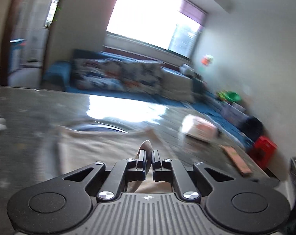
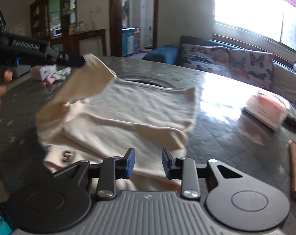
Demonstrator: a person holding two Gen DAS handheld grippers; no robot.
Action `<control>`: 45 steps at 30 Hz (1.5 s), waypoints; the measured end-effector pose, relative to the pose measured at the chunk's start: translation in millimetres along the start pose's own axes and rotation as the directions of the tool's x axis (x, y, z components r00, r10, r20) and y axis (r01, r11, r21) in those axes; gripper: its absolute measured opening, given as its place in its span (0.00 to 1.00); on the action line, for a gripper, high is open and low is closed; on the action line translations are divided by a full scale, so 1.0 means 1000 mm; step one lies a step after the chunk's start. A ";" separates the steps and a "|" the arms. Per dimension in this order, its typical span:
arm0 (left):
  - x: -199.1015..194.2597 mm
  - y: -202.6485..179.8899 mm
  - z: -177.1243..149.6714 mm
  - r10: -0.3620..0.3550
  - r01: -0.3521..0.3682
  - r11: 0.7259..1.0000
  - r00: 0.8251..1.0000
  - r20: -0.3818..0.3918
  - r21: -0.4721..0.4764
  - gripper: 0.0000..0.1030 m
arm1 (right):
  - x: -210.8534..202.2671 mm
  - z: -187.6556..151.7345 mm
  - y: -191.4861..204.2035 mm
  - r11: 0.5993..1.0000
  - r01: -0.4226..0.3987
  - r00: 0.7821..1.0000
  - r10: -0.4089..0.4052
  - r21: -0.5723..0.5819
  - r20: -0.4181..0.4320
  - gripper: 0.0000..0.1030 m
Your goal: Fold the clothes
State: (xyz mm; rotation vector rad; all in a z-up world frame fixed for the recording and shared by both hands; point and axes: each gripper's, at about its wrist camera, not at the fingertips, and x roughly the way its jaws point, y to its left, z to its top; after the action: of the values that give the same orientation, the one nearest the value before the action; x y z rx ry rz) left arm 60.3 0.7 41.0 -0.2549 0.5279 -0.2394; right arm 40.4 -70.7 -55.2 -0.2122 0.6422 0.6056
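Cream shirt lying part-folded mid table, tissue box off to its side. L gripper pinching shirt's corner, lifted w/ it. R gripper spread apart just over shirt's near edge, holding nothing

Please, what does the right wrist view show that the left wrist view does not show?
Only the right wrist view shows the open right hand-held gripper, the dark "5" mark on the cloth, and the left hand-held gripper from outside, lifting a flap.

Only the left wrist view shows that gripper's fingers shut on a fold of cloth, a green bowl and a red crate.

Both show the cream garment on the dark table, the pink-and-white box and the sofa.
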 end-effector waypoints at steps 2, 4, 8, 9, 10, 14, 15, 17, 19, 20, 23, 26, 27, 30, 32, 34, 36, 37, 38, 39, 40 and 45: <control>0.017 -0.018 -0.004 -0.049 0.050 0.998 0.998 -0.036 0.027 0.06 | -0.003 -0.004 -0.013 0.999 0.018 1.000 -0.018 0.030 0.005 0.29; 0.033 -0.036 -0.008 -0.097 0.101 0.994 0.993 -0.074 0.051 0.06 | -0.006 -0.008 -0.025 0.998 0.031 0.999 -0.032 0.059 0.007 0.29; 0.044 -0.043 -0.015 -0.115 0.125 0.990 0.985 -0.125 0.072 0.06 | -0.009 -0.014 -0.045 0.993 0.046 0.999 -0.048 0.107 0.010 0.29; 0.044 -0.043 -0.016 -0.114 0.125 0.989 0.985 -0.132 0.078 0.07 | -0.009 -0.015 -0.049 0.992 0.048 0.999 -0.050 0.113 0.011 0.29; 0.044 -0.042 -0.018 -0.113 0.126 0.989 0.984 -0.139 0.084 0.08 | -0.009 -0.015 -0.052 0.992 0.050 0.999 -0.052 0.119 0.013 0.29; 0.043 -0.042 -0.022 -0.109 0.128 0.986 0.980 -0.167 0.106 0.16 | -0.007 -0.016 -0.064 0.988 0.054 0.998 -0.058 0.144 0.020 0.29; 0.043 -0.041 -0.023 -0.108 0.128 0.985 0.979 -0.174 0.112 0.20 | -0.006 -0.015 -0.067 0.987 0.048 0.998 -0.052 0.155 0.023 0.29; 0.043 -0.041 -0.025 -0.105 0.130 0.984 0.977 -0.187 0.123 0.26 | -0.005 -0.014 -0.069 0.985 0.025 0.999 -0.031 0.172 0.030 0.29; 0.043 -0.040 -0.027 -0.102 0.131 0.982 0.974 -0.201 0.135 0.31 | -0.004 -0.011 -0.068 0.986 0.006 0.999 -0.013 0.167 0.036 0.29; 0.043 -0.040 -0.028 -0.101 0.132 0.981 0.973 -0.208 0.140 0.31 | -0.003 -0.010 -0.065 0.988 -0.005 0.999 -0.001 0.157 0.039 0.29; 0.024 -0.014 -0.029 -0.012 0.039 0.990 0.980 -0.200 0.132 0.34 | 0.002 -0.004 -0.055 0.991 -0.049 0.998 0.044 0.125 0.038 0.29; 0.003 0.014 -0.031 0.095 -0.072 0.989 0.978 -0.186 0.127 0.37 | 0.010 0.002 -0.045 0.992 -0.087 0.996 0.084 0.090 0.035 0.29; -0.004 0.022 -0.032 0.129 -0.106 0.986 0.975 -0.182 0.129 0.41 | 0.014 0.004 -0.042 0.992 -0.097 0.995 0.095 0.081 0.032 0.29; -0.018 0.040 -0.037 0.212 -0.185 0.971 0.958 -0.192 0.150 0.43 | 0.026 0.010 -0.031 0.992 -0.118 0.993 0.117 0.053 0.019 0.29; -0.021 0.047 -0.041 0.242 -0.211 0.964 0.949 -0.204 0.160 0.43 | 0.033 0.013 -0.025 0.991 -0.125 0.992 0.125 0.041 0.009 0.29; -0.022 0.051 -0.045 0.243 -0.210 0.964 0.946 -0.216 0.162 0.43 | 0.041 0.015 -0.020 0.991 -0.129 0.992 0.129 0.036 -0.004 0.29; -0.021 0.050 -0.047 0.233 -0.197 0.965 0.947 -0.223 0.171 0.43 | 0.051 0.016 -0.015 0.991 -0.128 0.991 0.129 0.034 -0.028 0.29; -0.019 0.049 -0.048 0.227 -0.189 0.965 0.948 -0.224 0.180 0.43 | 0.057 0.016 -0.013 0.991 -0.130 0.990 0.132 0.033 -0.046 0.28; -0.018 0.048 -0.049 0.221 -0.180 0.965 0.949 -0.224 0.189 0.43 | 0.060 0.016 -0.010 0.992 -0.126 0.990 0.127 0.025 -0.054 0.27; -0.017 0.046 -0.049 0.213 -0.170 0.965 0.951 -0.222 0.198 0.44 | 0.062 0.016 -0.008 0.993 -0.120 0.991 0.120 0.014 -0.059 0.22; -0.016 0.045 -0.048 0.205 -0.161 0.966 0.953 -0.222 0.202 0.45 | 0.064 0.016 -0.005 0.994 -0.113 0.992 0.113 0.004 -0.063 0.14; -0.010 0.047 -0.048 0.180 -0.132 0.970 0.957 -0.230 0.206 0.45 | 0.047 0.027 0.002 0.997 -0.039 0.999 0.040 -0.061 0.011 0.06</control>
State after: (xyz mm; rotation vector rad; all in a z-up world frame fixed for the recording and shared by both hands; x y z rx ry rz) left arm 34.1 38.8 -8.7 0.0038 0.7643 -0.1657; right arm 82.6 -37.0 -62.9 -0.2527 0.6177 0.6645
